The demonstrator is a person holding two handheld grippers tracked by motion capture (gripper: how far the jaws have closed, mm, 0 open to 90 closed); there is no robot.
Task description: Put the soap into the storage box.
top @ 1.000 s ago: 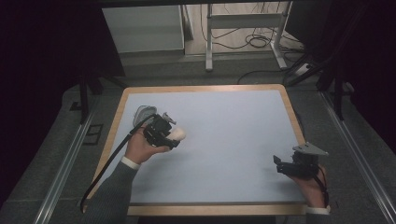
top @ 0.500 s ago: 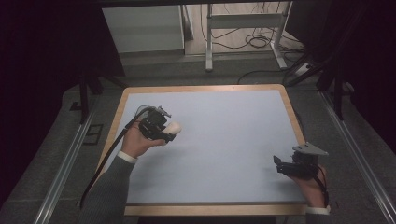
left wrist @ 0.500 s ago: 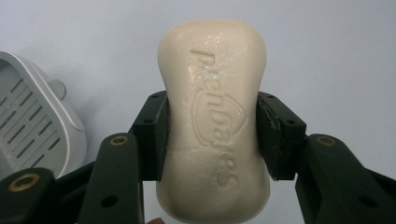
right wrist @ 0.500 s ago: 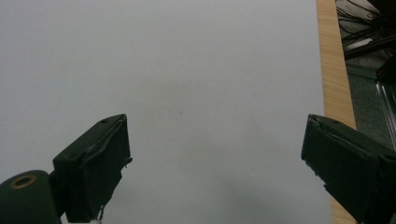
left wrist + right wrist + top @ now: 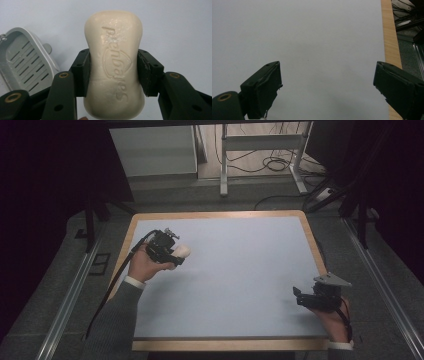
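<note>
1. Compared with the earlier high-view frames, the left gripper [image 5: 172, 254] has shifted toward the far-left part of the table and sits slightly higher; the right gripper [image 5: 305, 301] has kept its place near the table's near right corner.
2. Left gripper: jaws are clamped on a cream-white oblong bar of soap with embossed lettering [image 5: 115, 62]. Both pads press on the bar's narrowed waist, one on each long side.
3. Soap orientation: in the left gripper view the bar's long axis runs along the jaws, away from the camera. One rounded end projects past the jaw tips; the other end lies back between the jaw arms. In the high view the projecting end [image 5: 182, 251] points toward the table's right side.
4. Soap location: held over the pale blue table top with wooden rim [image 5: 240, 270], at its far-left area.
5. A grey slotted plastic soap dish [image 5: 26, 62] lies on the table beside the left jaw.
6. Right gripper [image 5: 327, 82]: jaws stand wide apart, with bare table surface between them.
</note>
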